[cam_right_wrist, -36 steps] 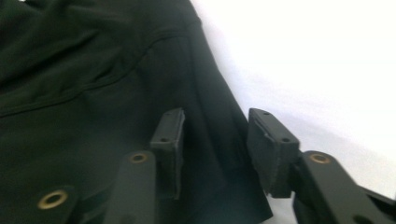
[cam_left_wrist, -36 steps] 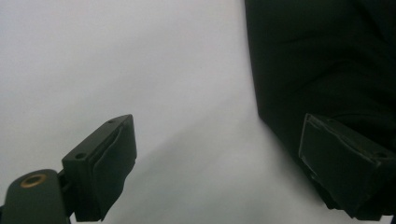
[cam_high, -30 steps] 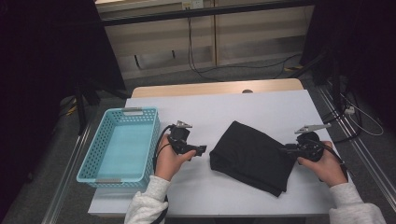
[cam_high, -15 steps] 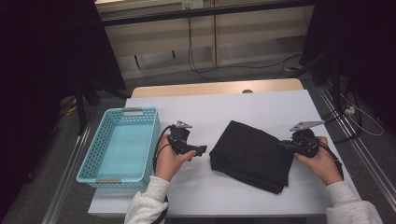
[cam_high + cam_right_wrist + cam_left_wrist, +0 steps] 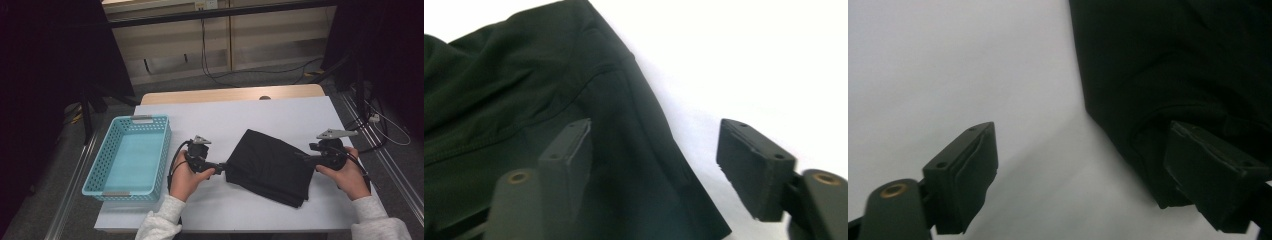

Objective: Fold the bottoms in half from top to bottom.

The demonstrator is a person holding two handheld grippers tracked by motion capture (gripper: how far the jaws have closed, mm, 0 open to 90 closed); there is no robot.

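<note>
- Black folded garment lies on the white tabletop, between both tongs.
- Left tongs: jaws wide, just closing slightly, gripping nothing.
- Right tongs: jaws just opened, straddling the garment's edge.

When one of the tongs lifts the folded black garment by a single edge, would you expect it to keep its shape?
Probably not. The black garment shows soft creases and seams in the right gripper view, so it should droop. Its stacked layers, visible at the near edge, may well slide apart and unfold. It looks thin, so likely light, and would probably bunch rather than slide if pushed.
</note>
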